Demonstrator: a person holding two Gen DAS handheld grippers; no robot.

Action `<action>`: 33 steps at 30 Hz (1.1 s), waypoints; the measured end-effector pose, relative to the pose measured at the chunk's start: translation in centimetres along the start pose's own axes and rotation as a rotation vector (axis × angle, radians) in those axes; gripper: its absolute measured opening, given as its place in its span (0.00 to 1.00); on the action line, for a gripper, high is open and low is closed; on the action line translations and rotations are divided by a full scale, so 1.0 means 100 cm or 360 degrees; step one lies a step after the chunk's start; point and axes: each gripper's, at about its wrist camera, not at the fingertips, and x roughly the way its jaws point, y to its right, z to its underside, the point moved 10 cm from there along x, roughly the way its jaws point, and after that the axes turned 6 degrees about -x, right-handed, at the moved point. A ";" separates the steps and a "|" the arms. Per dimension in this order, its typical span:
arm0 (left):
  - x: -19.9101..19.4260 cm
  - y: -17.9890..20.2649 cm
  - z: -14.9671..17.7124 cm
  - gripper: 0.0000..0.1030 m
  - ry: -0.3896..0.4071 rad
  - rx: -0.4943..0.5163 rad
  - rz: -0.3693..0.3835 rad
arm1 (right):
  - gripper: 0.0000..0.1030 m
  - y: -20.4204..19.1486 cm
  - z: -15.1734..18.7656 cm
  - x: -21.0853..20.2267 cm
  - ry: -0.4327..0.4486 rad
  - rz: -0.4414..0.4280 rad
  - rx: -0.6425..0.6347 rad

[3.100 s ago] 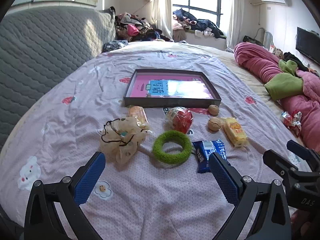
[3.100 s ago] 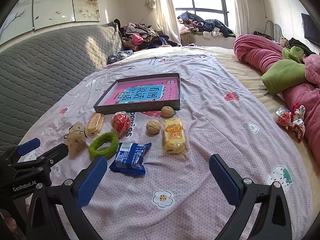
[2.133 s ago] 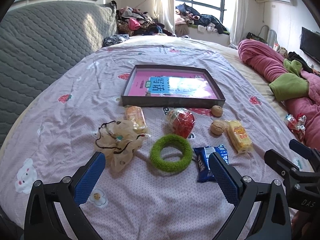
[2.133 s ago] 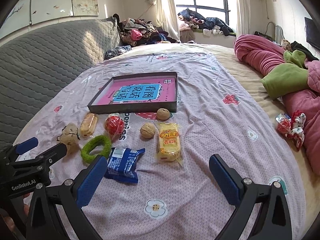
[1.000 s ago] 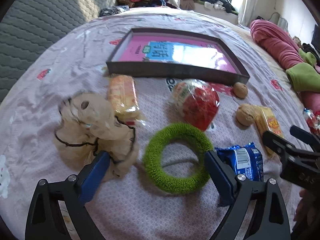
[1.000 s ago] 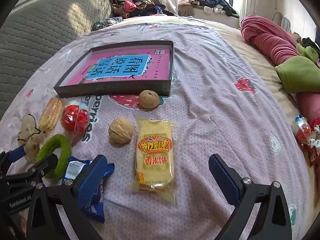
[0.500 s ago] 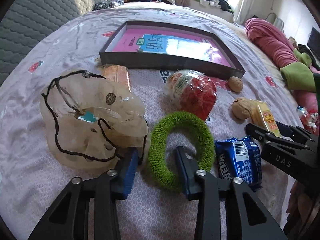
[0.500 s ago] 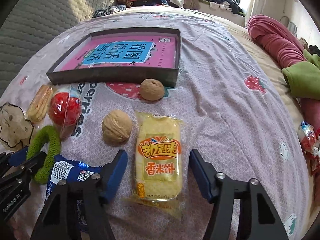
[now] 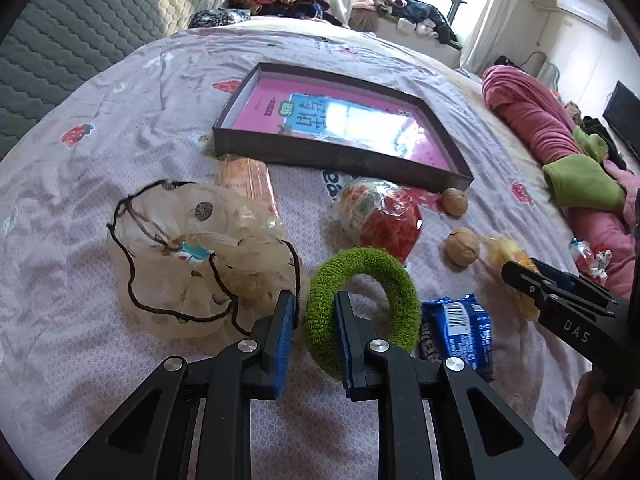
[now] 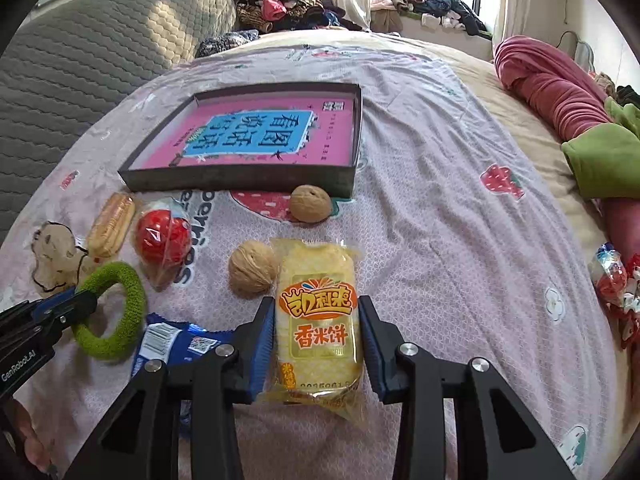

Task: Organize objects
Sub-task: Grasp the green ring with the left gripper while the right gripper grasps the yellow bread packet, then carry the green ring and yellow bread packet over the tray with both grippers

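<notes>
Left fingers [image 9: 314, 320] now pinch green ring [image 9: 360, 304]; right fingers [image 10: 318, 336] closed onto yellow cracker pack [image 10: 318, 320].

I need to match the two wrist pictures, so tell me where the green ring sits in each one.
Left wrist: green ring low centre, its near side gripped by the left tongs.
Right wrist: green ring at lower left, with the left tongs coming in from the left edge.
Shared landmark: the tray beyond it in both views.
</notes>
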 end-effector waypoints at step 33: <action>-0.051 0.036 -0.032 0.20 0.0142 0.0046 0.0085 | 0.38 -0.030 -0.034 -0.060 0.0147 -0.0107 -0.0052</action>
